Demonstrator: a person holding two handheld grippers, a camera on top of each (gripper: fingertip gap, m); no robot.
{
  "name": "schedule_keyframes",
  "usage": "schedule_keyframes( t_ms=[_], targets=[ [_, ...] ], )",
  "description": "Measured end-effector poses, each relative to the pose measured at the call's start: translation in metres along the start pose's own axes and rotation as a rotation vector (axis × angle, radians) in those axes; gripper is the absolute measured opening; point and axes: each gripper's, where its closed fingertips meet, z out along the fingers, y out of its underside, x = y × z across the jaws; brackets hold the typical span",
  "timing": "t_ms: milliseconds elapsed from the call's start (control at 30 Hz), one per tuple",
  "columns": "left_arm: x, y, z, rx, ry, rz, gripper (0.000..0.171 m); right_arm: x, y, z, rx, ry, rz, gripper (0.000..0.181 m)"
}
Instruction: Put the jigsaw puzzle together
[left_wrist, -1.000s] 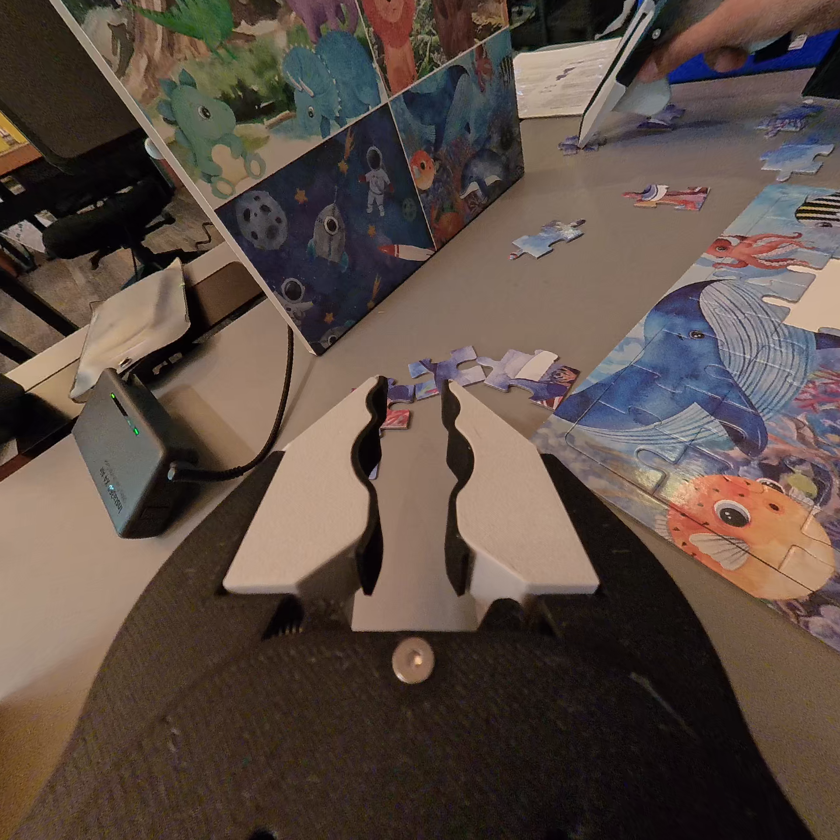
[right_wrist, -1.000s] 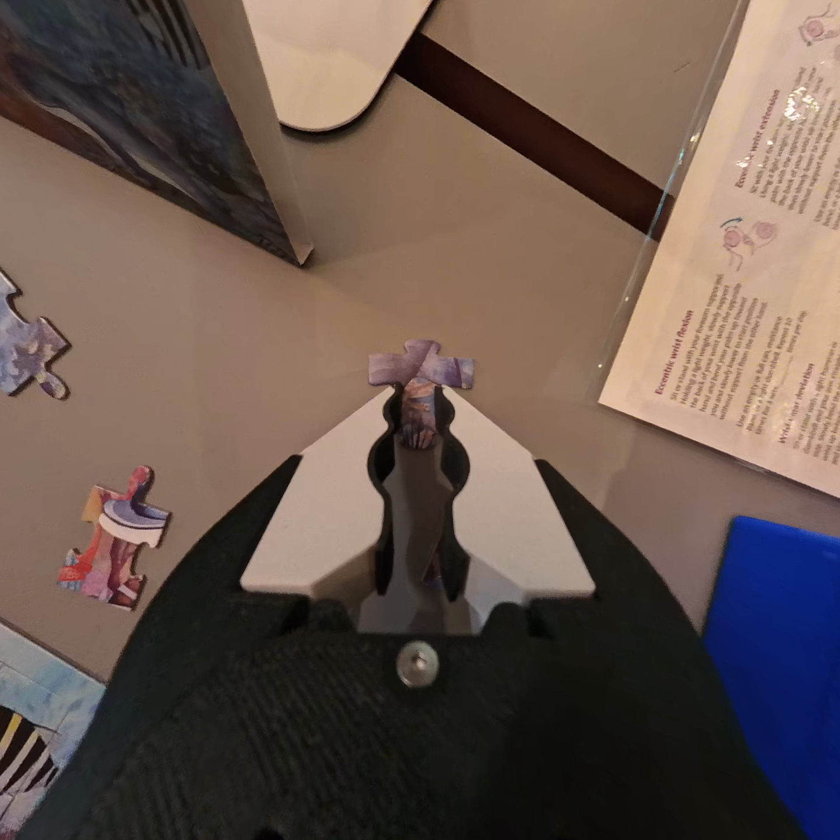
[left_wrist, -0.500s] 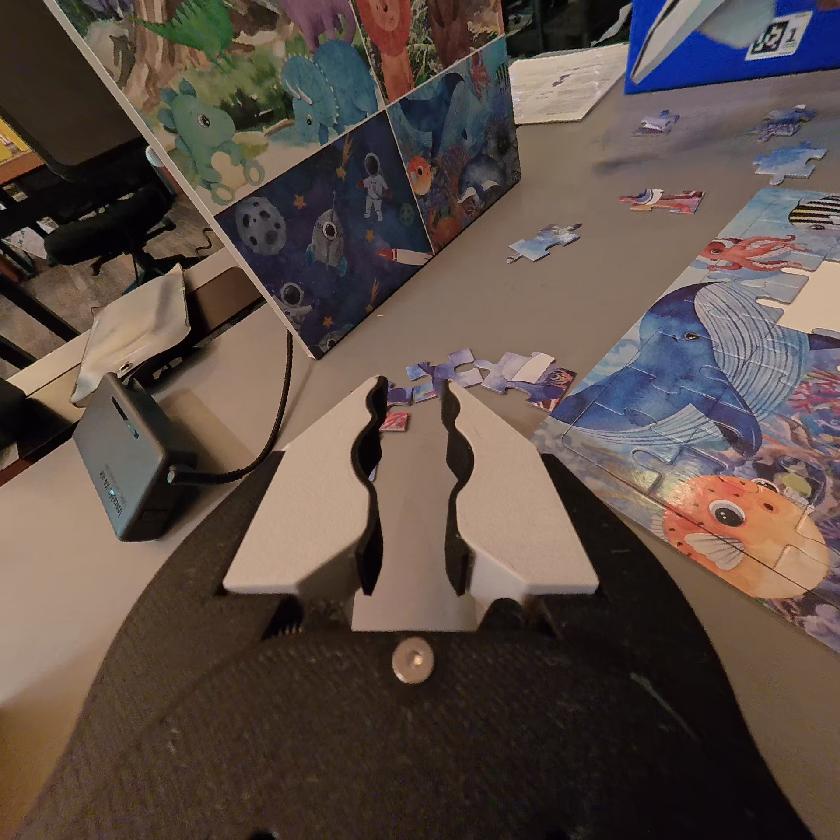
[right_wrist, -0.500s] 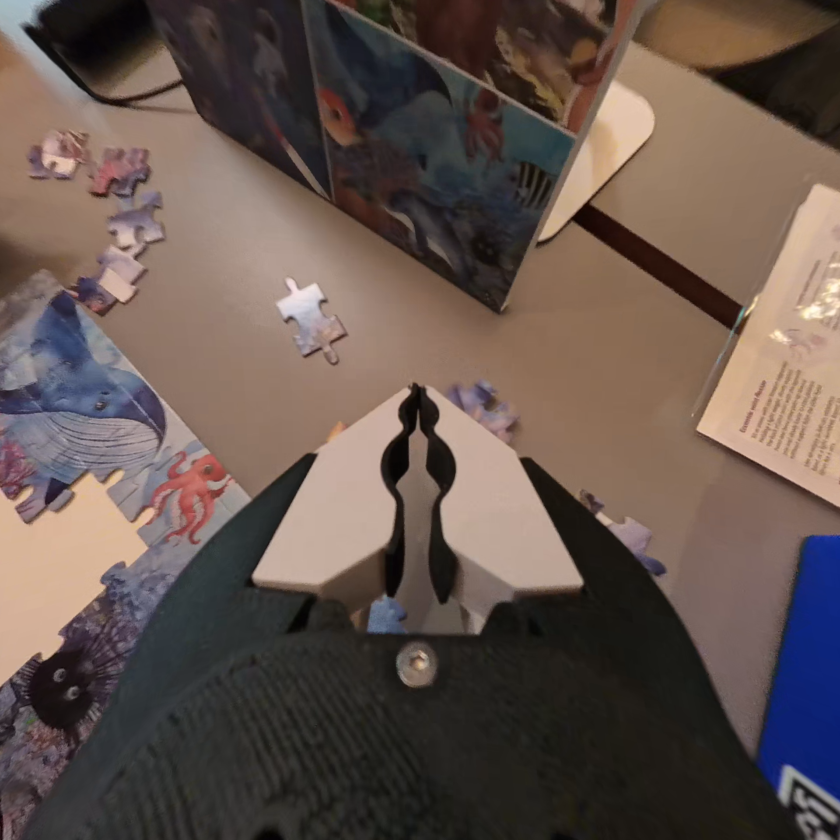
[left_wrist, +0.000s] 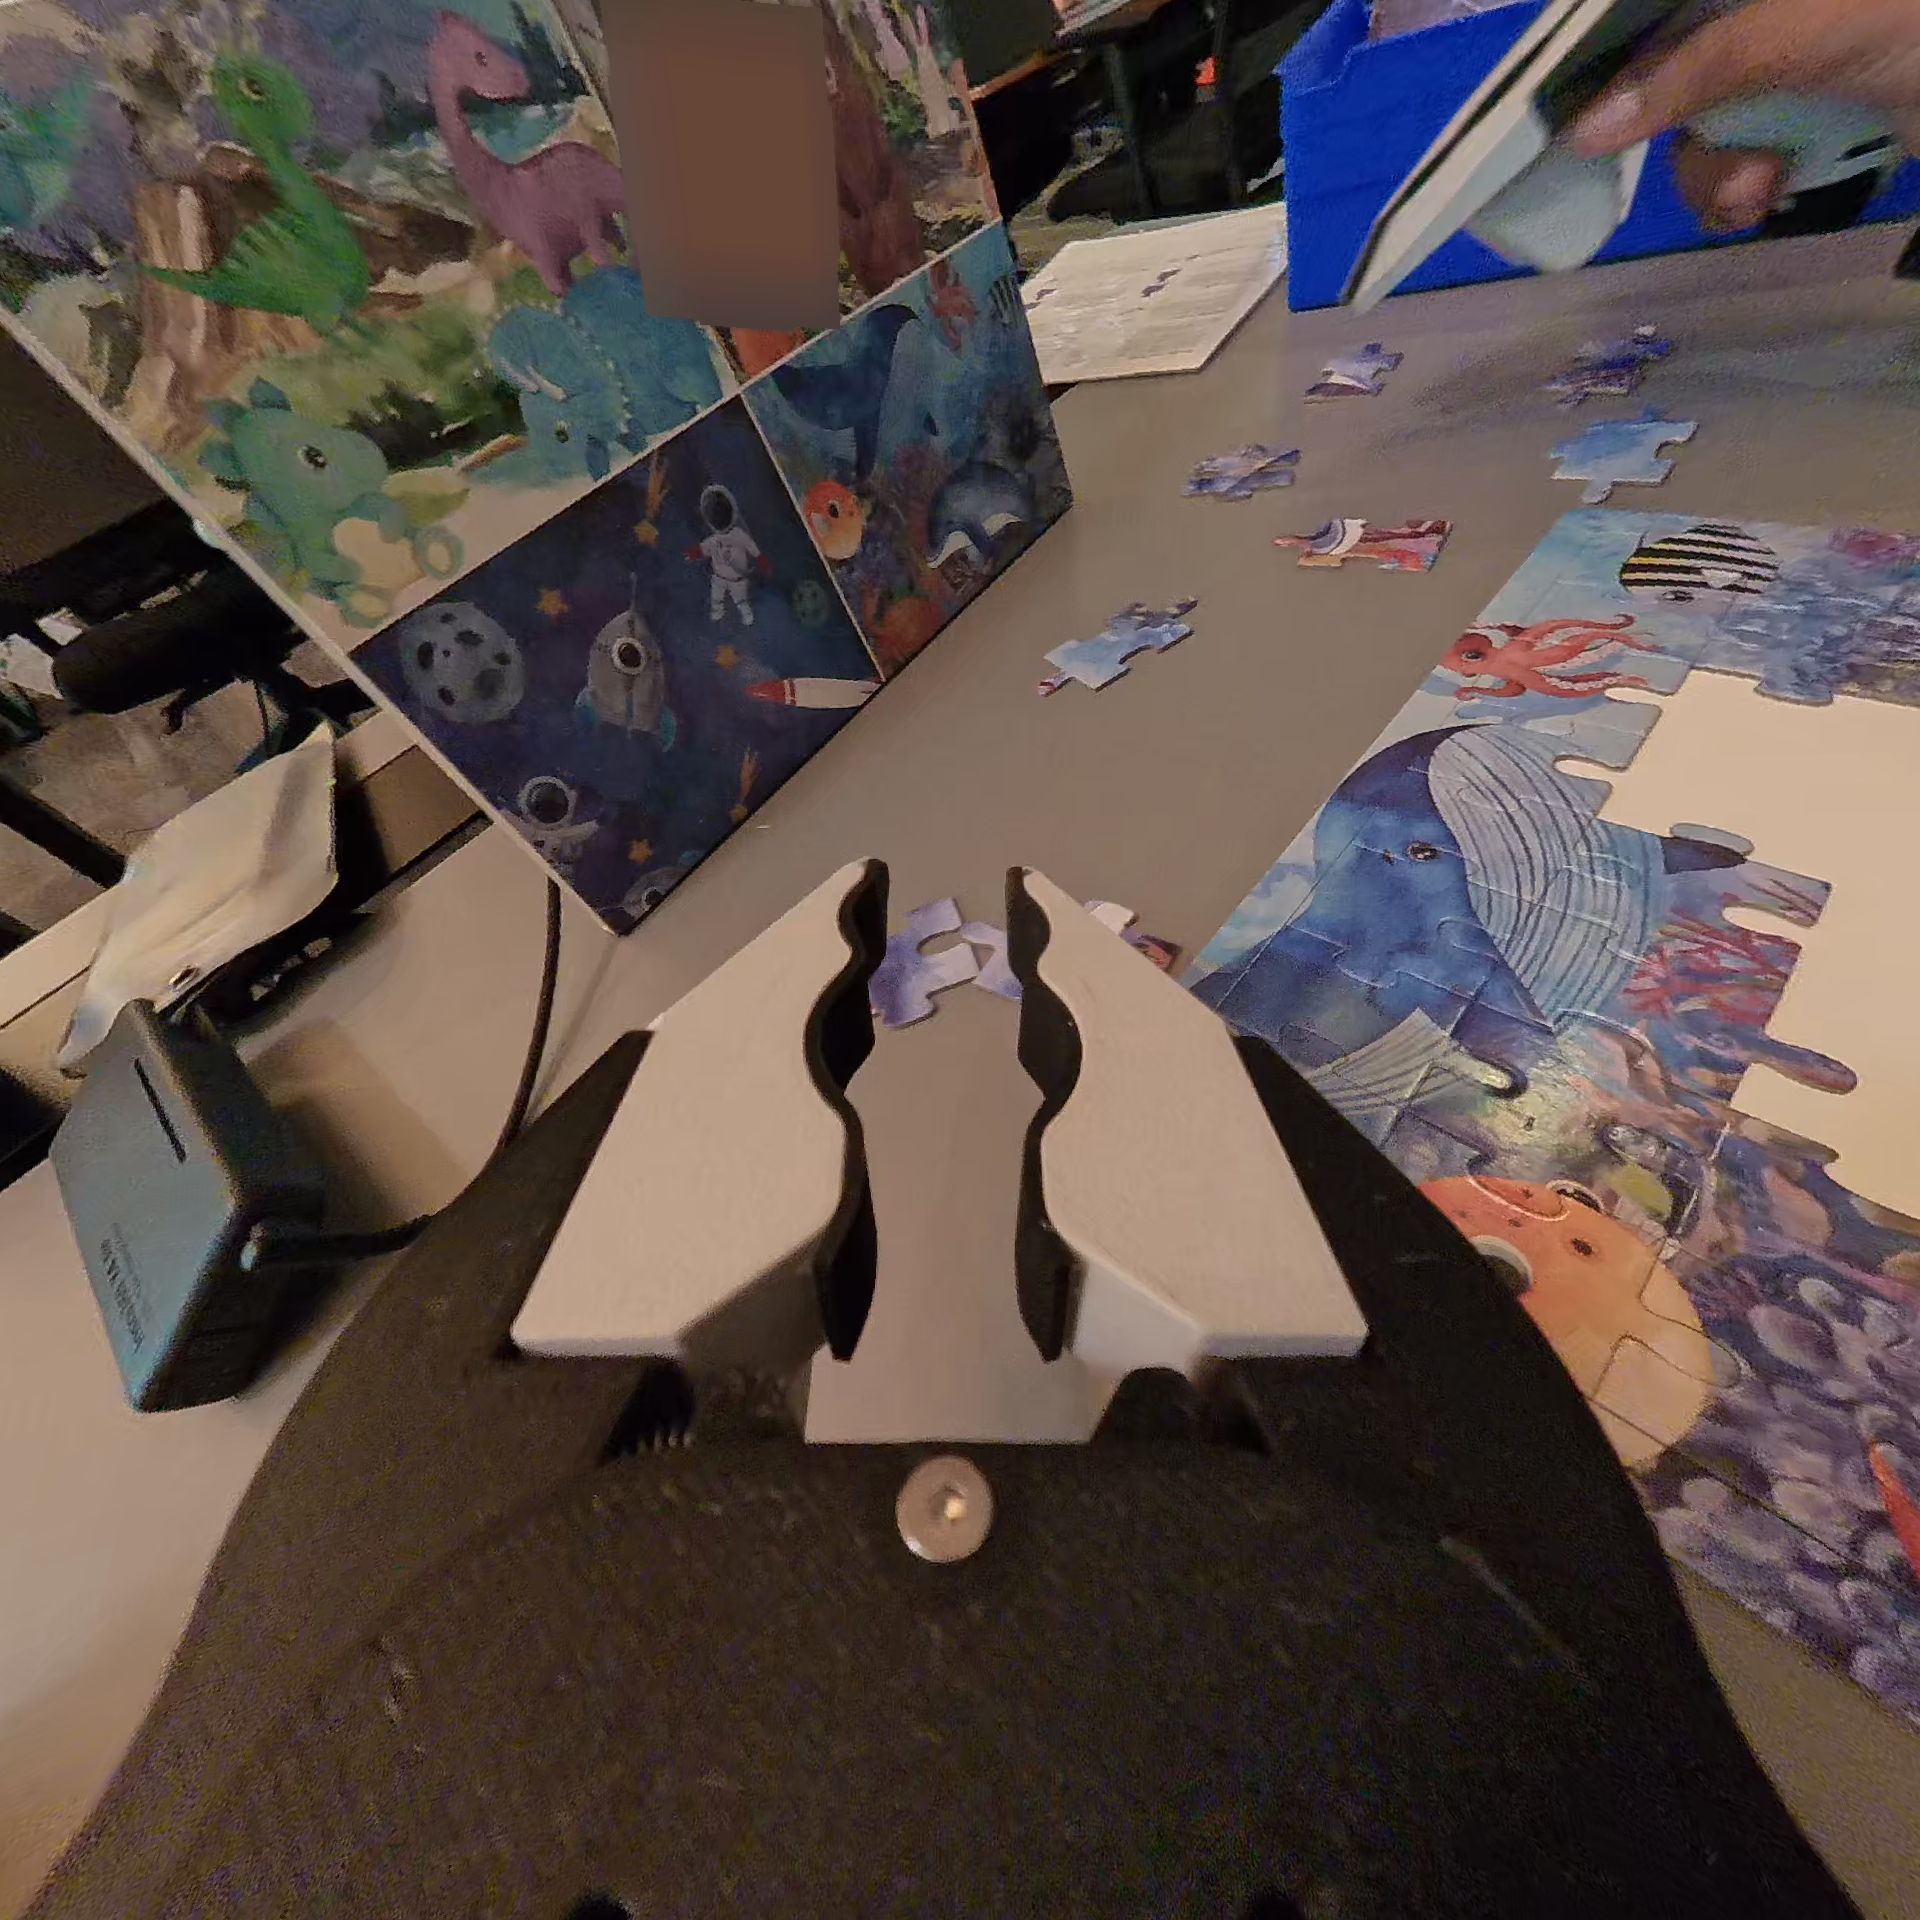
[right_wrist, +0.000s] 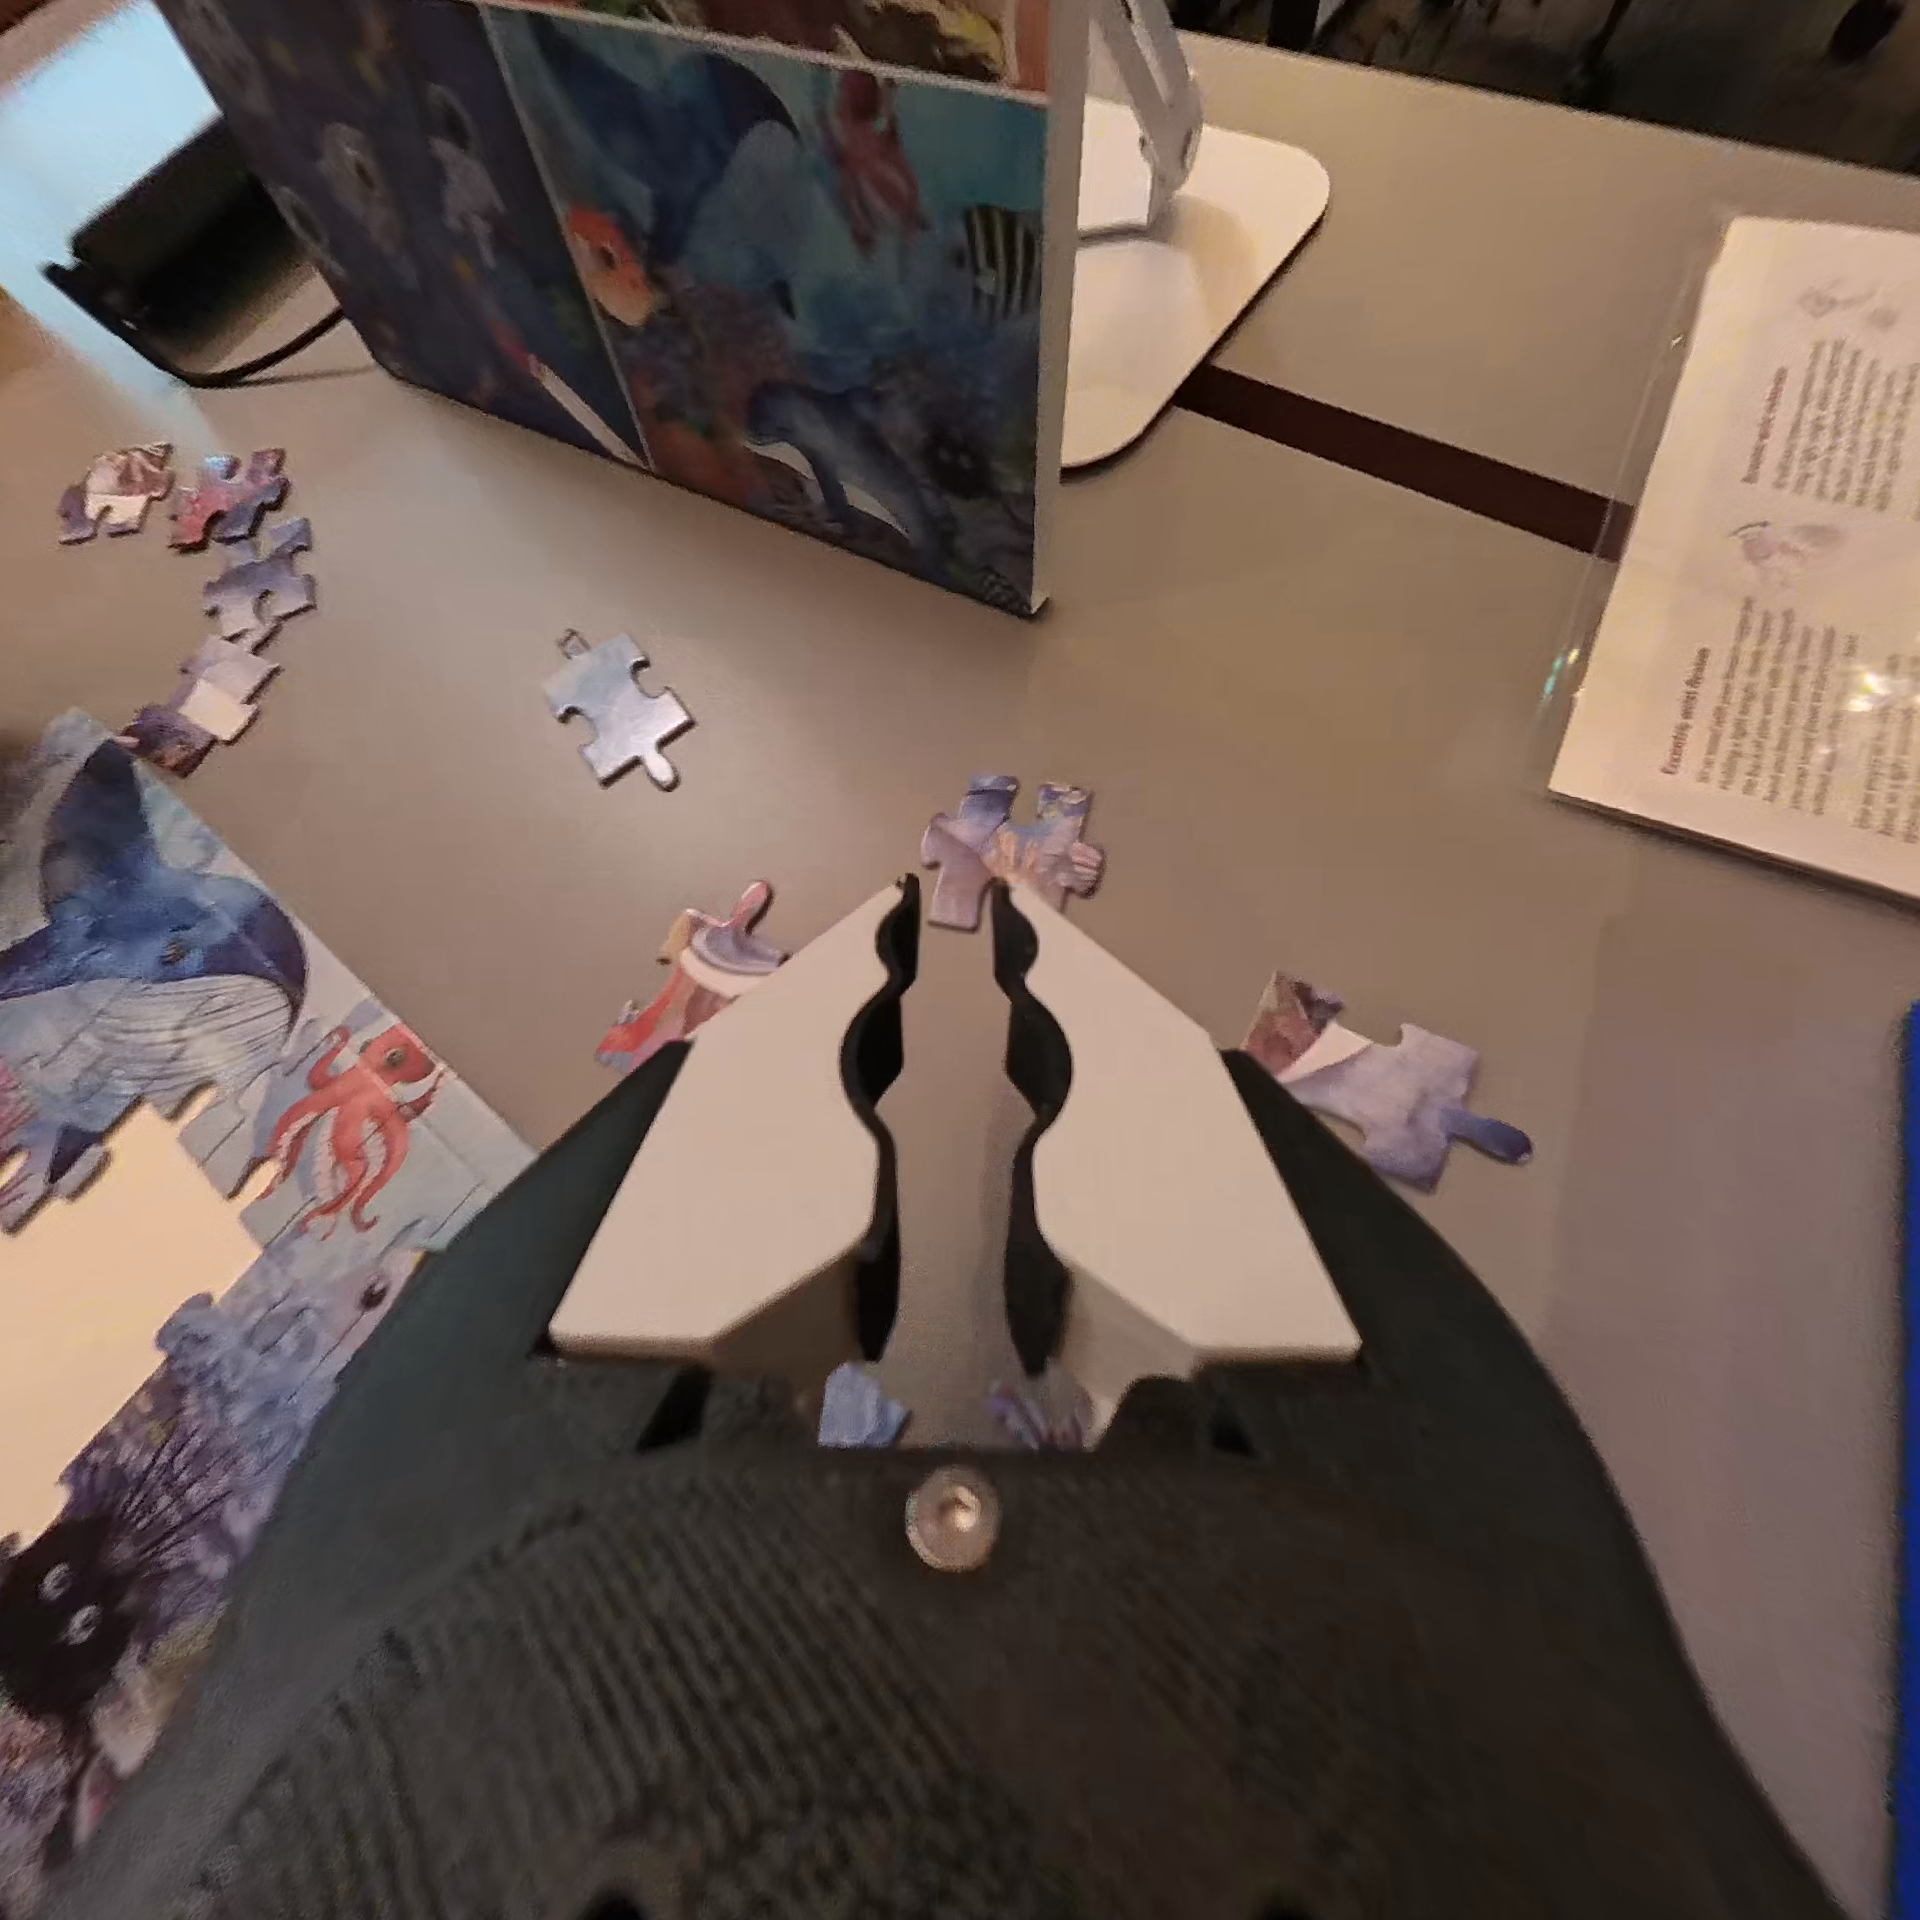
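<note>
A: R gripper parted, empty. Purple piece flat on table, just past tips, long axis crosswise to fingers.

B: L gripper parted too, empty, near puzzle left edge. R nearer.

A: Vs 1 s ago: piece was pinched upright; now released, R pulled back.

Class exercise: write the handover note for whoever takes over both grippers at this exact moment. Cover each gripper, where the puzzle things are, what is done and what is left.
Left gripper: open, empty, aimed at a cluster of loose pieces.
Right gripper: open, empty, above a purple piece on the table.
Puzzle: whale, octopus and orange fish joined; a blank gap remains in the middle.
Reference picture board stands behind.
Left: pick up the scattered pieces and fill the gap.
</note>
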Motion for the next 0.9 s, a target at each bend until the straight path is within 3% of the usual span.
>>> schedule_keyframes(
  t_ms=[233,367,467,700,833,900],
  targets=[
    [0.006,0.001,-0.001,-0.002,0.021,0.012,0.02,0.014,0.011,0.047,-0.17,0.006,-0.066,0.028],
    [0.003,0.004,-0.002,-0.005,0.027,0.002,0.02,0.018,0.02,0.046,-0.25,-0.024,-0.217,0.031],
    [0.003,0.008,-0.001,-0.012,0.04,-0.014,0.021,0.048,0.027,0.037,-0.305,0.111,-0.312,0.035],
    [0.005,0.009,0.001,-0.022,0.047,-0.001,0.021,0.013,0.027,0.045,-0.206,-0.161,-0.091,0.04],
    [0.007,0.011,0.003,-0.035,0.052,0.019,0.021,-0.045,0.029,0.041,-0.239,-0.419,-0.126,0.034],
    [0.009,0.011,0.003,-0.038,0.056,0.03,0.021,-0.049,0.013,0.04,-0.171,-0.416,-0.147,0.027]
  ],
)
